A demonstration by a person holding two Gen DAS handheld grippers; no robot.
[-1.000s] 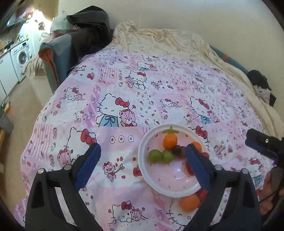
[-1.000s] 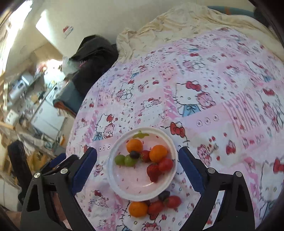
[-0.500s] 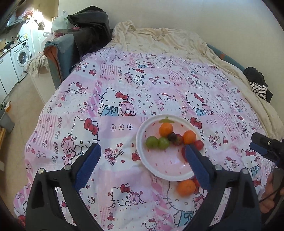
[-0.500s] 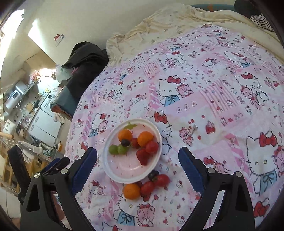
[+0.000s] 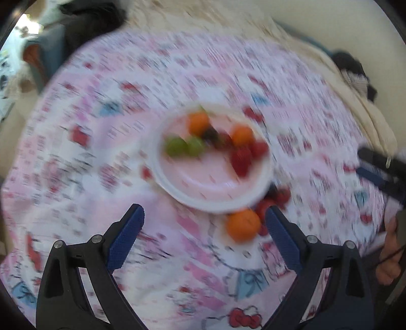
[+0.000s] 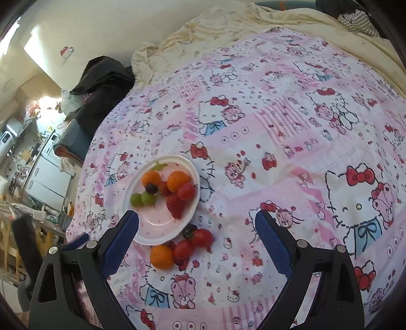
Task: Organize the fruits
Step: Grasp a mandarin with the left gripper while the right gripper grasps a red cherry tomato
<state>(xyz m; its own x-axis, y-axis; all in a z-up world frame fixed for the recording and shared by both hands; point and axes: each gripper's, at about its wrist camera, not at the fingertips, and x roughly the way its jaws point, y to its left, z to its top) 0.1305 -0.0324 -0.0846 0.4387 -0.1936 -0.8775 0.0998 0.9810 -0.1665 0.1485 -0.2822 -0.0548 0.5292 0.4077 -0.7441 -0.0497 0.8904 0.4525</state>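
A white plate (image 6: 152,236) with a pink centre lies on the Hello Kitty bedspread (image 6: 291,157). It holds two oranges, two green grapes (image 6: 142,198), a dark grape, a strawberry (image 6: 175,206) and a tomato. Beside its near rim lie an orange (image 6: 162,256), two tomatoes (image 6: 201,237) and a dark grape. My right gripper (image 6: 196,238) is open and empty above these loose fruits. The left wrist view is blurred; my left gripper (image 5: 204,229) is open and empty, near the plate (image 5: 210,200) and the loose orange (image 5: 243,224).
A cream blanket (image 6: 228,22) covers the far side of the bed. Dark clothes (image 6: 101,83) are piled at the bed's far left corner. Kitchen appliances (image 6: 48,175) stand beyond the left edge. The right gripper shows at the right of the left wrist view (image 5: 380,170).
Both grippers have pulled back and up from the plate, which now sits further ahead. The left view has turned blurry from fast motion. Both grippers stay open.
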